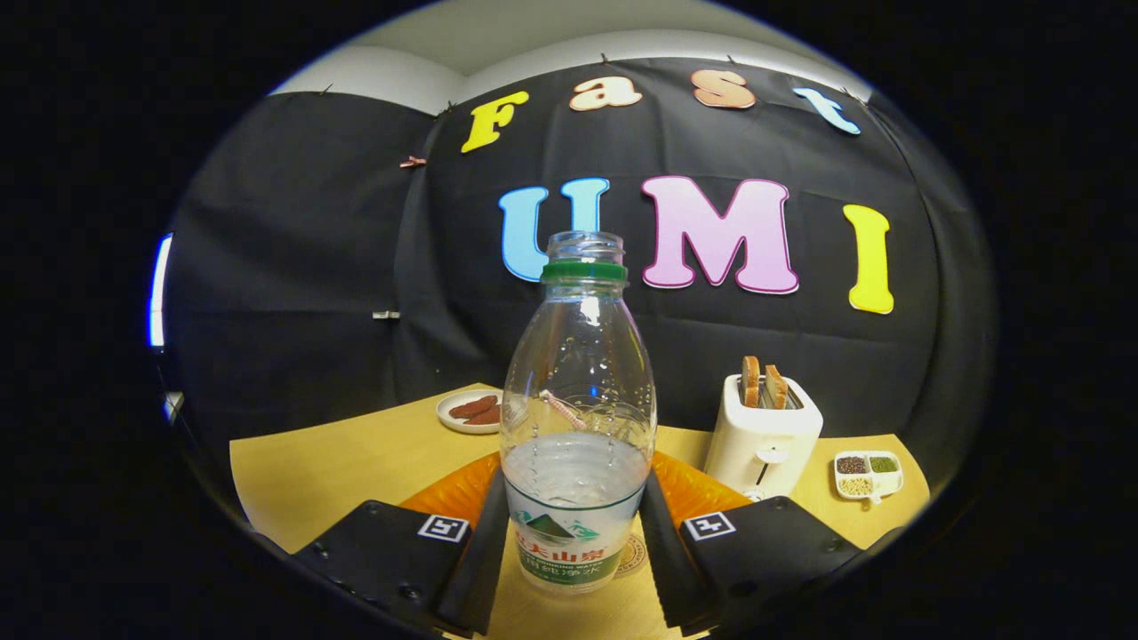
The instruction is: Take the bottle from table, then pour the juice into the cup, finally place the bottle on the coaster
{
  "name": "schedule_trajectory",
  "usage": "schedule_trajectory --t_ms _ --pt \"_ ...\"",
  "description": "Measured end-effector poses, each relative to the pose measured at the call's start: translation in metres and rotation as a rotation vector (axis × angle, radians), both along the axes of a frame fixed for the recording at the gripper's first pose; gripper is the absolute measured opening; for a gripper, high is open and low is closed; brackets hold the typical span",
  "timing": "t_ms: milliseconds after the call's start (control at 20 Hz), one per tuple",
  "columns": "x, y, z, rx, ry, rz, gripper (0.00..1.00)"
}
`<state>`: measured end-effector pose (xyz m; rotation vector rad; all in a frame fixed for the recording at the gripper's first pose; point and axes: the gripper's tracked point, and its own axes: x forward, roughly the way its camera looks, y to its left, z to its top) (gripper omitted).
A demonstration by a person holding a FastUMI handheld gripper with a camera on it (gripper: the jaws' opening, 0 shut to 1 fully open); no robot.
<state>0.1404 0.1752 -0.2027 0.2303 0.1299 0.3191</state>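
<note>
Black two-finger claw (576, 542) clamped clear uncapped plastic bottle (577, 418), upright, partly filled, between fingers. Round cork coaster (633, 555) just beside bottle base. Placement seemingly underway; release remained. Cup unseen.

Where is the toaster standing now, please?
In the gripper view the toaster stands on the yellow table, beyond the right finger and to the right of the bottle that the fingers hold, with the small seed dish beside it.

My clear plastic bottle (578, 418) stands upright between my fingers, uncapped, green neck ring, partly filled with clear liquid. A round coaster (633, 556) peeks out just behind its base.
</note>
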Motion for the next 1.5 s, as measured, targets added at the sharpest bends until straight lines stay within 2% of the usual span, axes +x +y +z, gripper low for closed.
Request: schedule_trajectory --t_ms 200,550,950,1350,1450,1500 --pt "0.030 -0.005 -0.019 0.024 -0.016 -0.021 0.72" --pt "0.057 0.007 -0.066 0.019 0.005 0.010 0.74" --pt "0.065 0.005 -0.097 -0.027 0.031 0.010 0.76" --pt "0.065 0.006 -0.107 -0.019 0.052 0.011 0.78" --pt "0.066 0.006 -0.111 -0.042 0.062 0.005 0.80" --pt "0.064 0.007 -0.115 -0.044 0.076 0.010 0.87"
